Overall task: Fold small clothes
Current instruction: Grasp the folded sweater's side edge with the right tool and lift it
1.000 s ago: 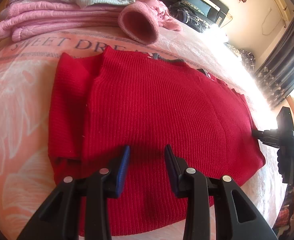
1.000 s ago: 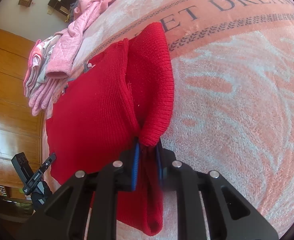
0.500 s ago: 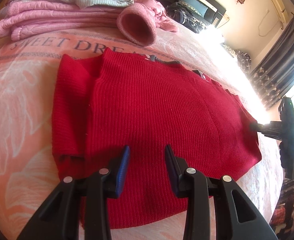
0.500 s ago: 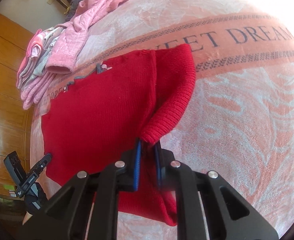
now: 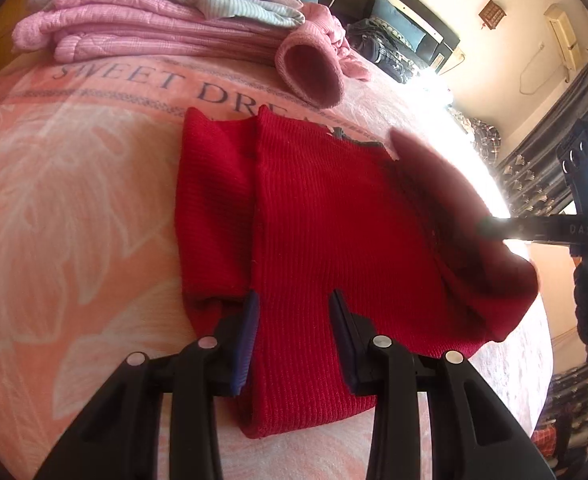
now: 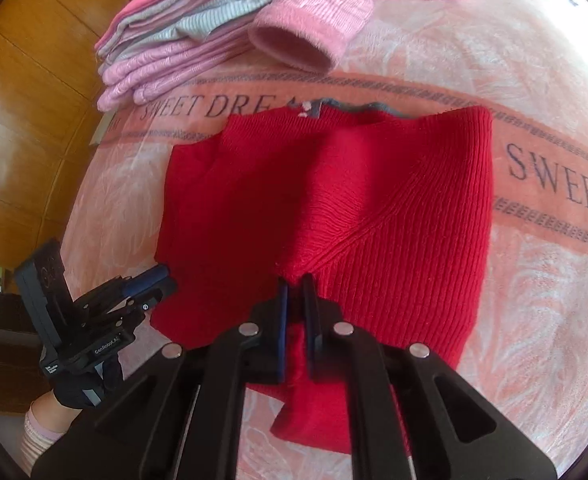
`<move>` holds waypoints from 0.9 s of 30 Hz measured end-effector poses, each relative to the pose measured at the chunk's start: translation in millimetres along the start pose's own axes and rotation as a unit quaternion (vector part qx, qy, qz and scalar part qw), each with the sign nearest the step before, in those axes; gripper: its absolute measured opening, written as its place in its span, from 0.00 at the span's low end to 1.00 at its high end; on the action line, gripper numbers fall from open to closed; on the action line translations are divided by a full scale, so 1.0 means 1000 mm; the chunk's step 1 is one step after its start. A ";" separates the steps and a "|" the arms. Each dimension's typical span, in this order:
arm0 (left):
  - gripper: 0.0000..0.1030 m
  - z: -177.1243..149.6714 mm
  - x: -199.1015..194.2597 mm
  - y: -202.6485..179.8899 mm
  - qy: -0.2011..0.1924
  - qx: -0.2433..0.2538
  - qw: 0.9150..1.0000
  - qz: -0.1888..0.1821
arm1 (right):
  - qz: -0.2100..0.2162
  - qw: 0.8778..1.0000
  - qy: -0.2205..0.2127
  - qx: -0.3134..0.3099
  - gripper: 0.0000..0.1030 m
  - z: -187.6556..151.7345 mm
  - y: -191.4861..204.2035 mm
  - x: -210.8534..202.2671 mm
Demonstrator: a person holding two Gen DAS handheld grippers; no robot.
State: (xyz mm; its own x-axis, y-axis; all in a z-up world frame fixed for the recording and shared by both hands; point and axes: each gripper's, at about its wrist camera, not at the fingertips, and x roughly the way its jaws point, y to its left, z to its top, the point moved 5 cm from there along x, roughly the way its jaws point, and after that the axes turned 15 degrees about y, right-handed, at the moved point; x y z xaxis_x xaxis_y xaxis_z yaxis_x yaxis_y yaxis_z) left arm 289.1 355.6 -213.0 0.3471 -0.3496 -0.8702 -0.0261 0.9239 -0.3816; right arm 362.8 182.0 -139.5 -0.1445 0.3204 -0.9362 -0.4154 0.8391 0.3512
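Note:
A red knit sweater (image 5: 318,240) lies on the pink bedspread, its left side folded inward. My left gripper (image 5: 294,312) hovers open over the sweater's near hem, nothing between its fingers. In the right wrist view the red sweater (image 6: 394,208) has its right side lifted and carried over the body. My right gripper (image 6: 296,288) is shut on the edge of that red fold. The left gripper (image 6: 149,284) shows at the lower left of that view, held by a gloved hand. The right gripper (image 5: 494,226) appears blurred at the right edge of the left wrist view.
A stack of folded pink and grey clothes (image 5: 153,12) sits at the far side of the bed, with a pink sleeve cuff (image 5: 310,72) lying toward the sweater. The bedspread (image 6: 554,260) bears "SWEET DREAM" lettering. A wooden wall (image 6: 21,100) stands at left.
My right gripper has carried the sweater's right side up and over toward the middle. The left gripper has stayed open over the hem, shifting slightly.

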 end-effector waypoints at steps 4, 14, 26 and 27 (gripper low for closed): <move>0.35 0.002 -0.003 0.003 -0.002 -0.006 1.000 -0.009 | 0.025 1.000 0.006 -0.007 0.15 -0.008 0.010 0.004; 0.39 0.011 -0.014 -0.027 -0.004 -0.001 0.999 -0.038 | -0.087 0.990 0.000 -0.112 0.51 -0.092 0.012 0.002; 0.39 0.012 0.008 -0.055 0.026 -0.009 0.997 -0.067 | -0.142 0.980 0.000 -0.140 0.20 -0.082 -0.011 0.045; 0.39 0.013 0.010 -0.058 0.029 -0.010 0.997 -0.071 | -0.126 0.983 -0.004 -0.133 0.14 -0.080 -0.015 0.042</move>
State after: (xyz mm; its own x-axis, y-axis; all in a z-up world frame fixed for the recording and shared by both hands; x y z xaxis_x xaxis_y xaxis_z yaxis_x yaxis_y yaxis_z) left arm 305.9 300.8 -195.7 0.2947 -0.4862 -0.8227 0.0009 0.8610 -0.5086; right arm 291.3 147.7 -184.7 -0.0010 0.1221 -0.9925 -0.6577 0.7476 0.0926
